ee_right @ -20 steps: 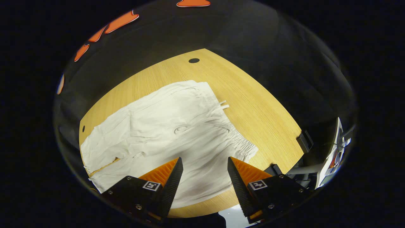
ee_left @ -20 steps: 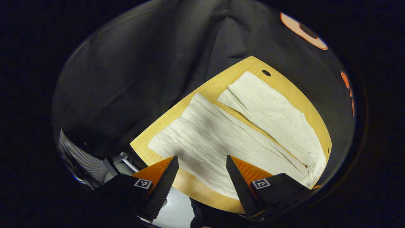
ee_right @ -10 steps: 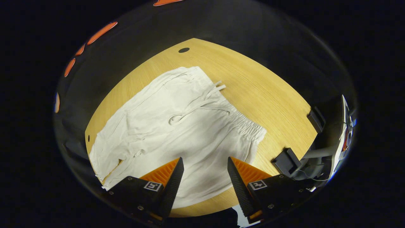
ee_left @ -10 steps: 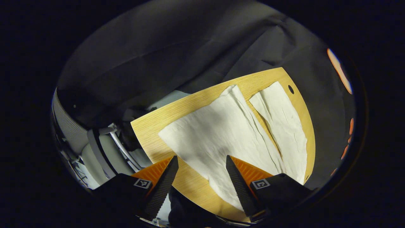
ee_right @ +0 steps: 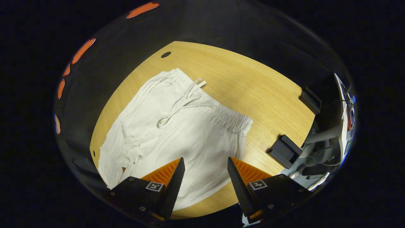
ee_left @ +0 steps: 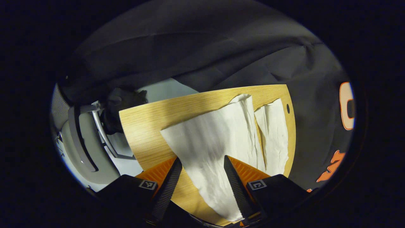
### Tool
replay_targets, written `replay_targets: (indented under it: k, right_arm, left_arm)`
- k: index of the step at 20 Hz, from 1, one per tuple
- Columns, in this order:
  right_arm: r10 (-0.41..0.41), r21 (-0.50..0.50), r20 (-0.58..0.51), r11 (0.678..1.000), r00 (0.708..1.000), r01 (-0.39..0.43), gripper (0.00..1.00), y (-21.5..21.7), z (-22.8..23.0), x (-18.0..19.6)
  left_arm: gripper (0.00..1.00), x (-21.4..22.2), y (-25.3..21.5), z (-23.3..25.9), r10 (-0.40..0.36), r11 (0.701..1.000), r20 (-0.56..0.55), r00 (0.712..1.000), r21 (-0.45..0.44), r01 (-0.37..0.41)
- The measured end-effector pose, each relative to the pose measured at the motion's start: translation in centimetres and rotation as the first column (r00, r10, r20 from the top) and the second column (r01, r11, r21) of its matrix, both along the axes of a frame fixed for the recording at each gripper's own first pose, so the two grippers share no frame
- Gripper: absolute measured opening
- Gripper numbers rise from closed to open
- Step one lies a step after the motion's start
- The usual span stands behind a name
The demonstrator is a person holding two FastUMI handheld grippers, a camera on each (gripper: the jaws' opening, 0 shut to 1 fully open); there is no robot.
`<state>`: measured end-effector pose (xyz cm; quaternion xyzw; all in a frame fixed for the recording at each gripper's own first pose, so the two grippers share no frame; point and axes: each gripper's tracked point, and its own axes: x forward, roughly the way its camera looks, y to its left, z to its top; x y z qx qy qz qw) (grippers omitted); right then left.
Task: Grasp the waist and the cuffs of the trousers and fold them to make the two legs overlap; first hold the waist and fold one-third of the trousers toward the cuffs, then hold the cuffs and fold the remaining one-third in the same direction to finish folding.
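1. Left gripper [ee_left: 201, 177]: jaws spread, nothing between them; fingers [ee_left: 167, 186] ridged and wedge-shaped, hovering above one trouser leg.
2. Right gripper [ee_right: 204, 179]: jaws likewise spread, clasping nothing, above the hip area near the waist.
3. Trousers [ee_right: 177, 133]: pale, thin, creased cloth, lying flat on the table [ee_right: 253, 85], legs [ee_left: 221, 139] apart in a narrow V.
4. Waistband [ee_right: 234, 118]: gathered elastic, with a drawstring [ee_right: 190, 95] lying loose across it.
5. Table: light wood grain, rounded edge, small dark hole [ee_right: 165, 54].
6. Black clamp-like blocks [ee_right: 284, 150] sit at the table's edge, beside the waist.
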<state>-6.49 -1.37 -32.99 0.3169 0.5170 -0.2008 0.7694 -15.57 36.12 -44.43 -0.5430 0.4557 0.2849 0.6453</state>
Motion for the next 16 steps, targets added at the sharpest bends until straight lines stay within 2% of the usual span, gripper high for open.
replay_targets:
  k: [2,5,7,9,12,16]
  right_arm:
    - [-0.036,0.014,0.010,0.999,0.999,0.036,0.82,0.1,-0.1,-0.6]
    - [-0.070,0.030,0.023,0.997,0.997,0.069,0.83,0.3,-0.2,-1.6]
    - [-0.084,0.034,0.025,0.996,0.996,0.083,0.82,0.1,-0.5,-2.2]
    - [-0.083,0.043,0.006,0.996,0.997,0.083,0.82,-0.4,-1.0,-2.9]
    - [-0.108,0.049,0.006,0.993,0.994,0.108,0.83,-1.9,-1.5,-3.1]
    - [-0.136,0.070,0.007,0.988,0.991,0.135,0.82,-3.5,-2.7,-2.6]
  left_arm:
    - [0.84,1.6,0.3,-0.2,-0.006,1.000,0.066,0.998,-0.007,0.006]
    - [0.69,3.3,0.3,-0.4,-0.004,1.000,0.132,0.991,-0.027,0.007]
    - [0.47,3.1,0.5,-1.2,-0.032,0.999,0.126,0.992,-0.008,0.033]
    - [0.17,2.8,0.5,-1.5,-0.034,0.999,0.143,0.989,0.021,0.031]
    - [0.07,3.0,0.3,-1.6,-0.019,0.999,0.148,0.989,0.050,0.012]
    - [0.05,3.1,0.6,0.1,-0.047,0.995,0.169,0.985,0.098,0.030]
